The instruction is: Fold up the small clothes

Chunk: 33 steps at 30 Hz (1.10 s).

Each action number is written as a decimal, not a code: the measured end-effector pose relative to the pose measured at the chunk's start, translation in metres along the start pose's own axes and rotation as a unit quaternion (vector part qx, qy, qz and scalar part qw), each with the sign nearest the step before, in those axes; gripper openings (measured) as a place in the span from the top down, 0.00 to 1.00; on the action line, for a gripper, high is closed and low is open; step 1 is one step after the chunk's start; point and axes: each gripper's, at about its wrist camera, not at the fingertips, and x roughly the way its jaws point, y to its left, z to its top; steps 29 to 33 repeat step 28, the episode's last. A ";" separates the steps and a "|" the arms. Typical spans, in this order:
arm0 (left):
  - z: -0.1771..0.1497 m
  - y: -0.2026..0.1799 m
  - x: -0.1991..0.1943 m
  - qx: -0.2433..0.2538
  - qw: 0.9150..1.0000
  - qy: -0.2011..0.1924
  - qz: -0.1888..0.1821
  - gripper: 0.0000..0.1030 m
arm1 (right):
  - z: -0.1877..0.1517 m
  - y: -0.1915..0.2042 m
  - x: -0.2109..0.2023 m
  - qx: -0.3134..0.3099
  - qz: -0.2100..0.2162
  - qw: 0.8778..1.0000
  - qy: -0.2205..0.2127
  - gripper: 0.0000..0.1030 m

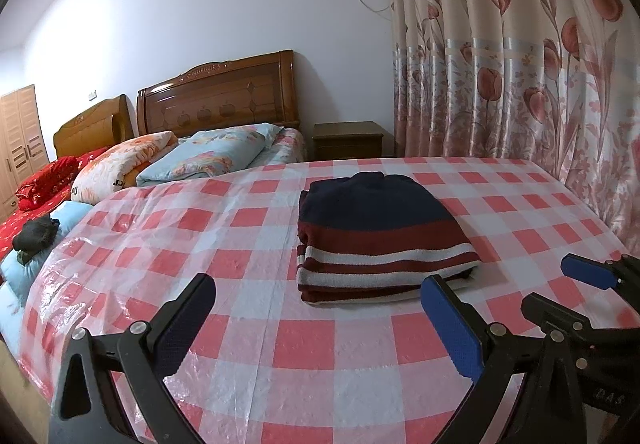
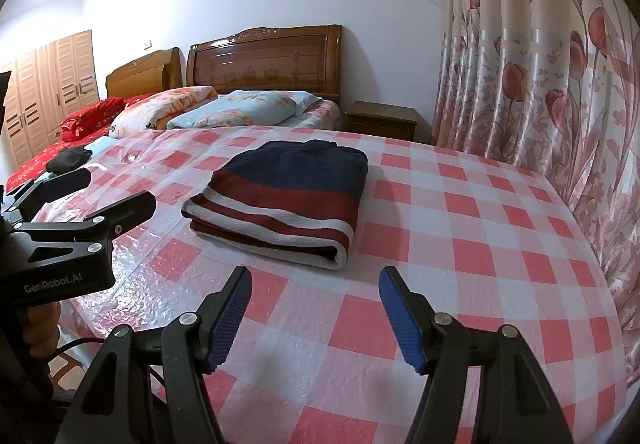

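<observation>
A navy, maroon and white striped sweater (image 1: 376, 240) lies folded into a neat rectangle on the red-and-white checked plastic cover (image 1: 280, 344). It also shows in the right wrist view (image 2: 284, 199). My left gripper (image 1: 320, 308) is open and empty, just in front of the sweater's near edge. My right gripper (image 2: 316, 308) is open and empty, in front of the sweater's near right corner. The right gripper's blue fingers (image 1: 588, 272) show at the right of the left wrist view. The left gripper's fingers (image 2: 120, 207) show at the left of the right wrist view.
A floral curtain (image 2: 560, 83) hangs along the right side of the covered surface. Behind it stand beds with wooden headboards (image 1: 220, 95), pillows (image 1: 208, 155), a red quilt (image 1: 44, 183) and a dark garment (image 1: 34, 236). A wooden nightstand (image 2: 382, 119) stands at the wall.
</observation>
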 end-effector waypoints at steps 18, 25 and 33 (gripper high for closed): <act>0.000 -0.001 0.000 0.000 1.000 0.000 0.000 0.00 | 0.000 0.000 0.000 -0.001 0.000 1.000 0.000 0.35; -0.002 -0.001 0.000 0.002 1.000 0.002 -0.002 0.00 | 0.000 0.000 0.000 0.000 0.000 1.000 0.000 0.35; -0.004 -0.003 -0.002 0.007 1.000 -0.003 -0.005 0.00 | 0.000 0.001 0.000 0.000 0.000 1.000 0.000 0.35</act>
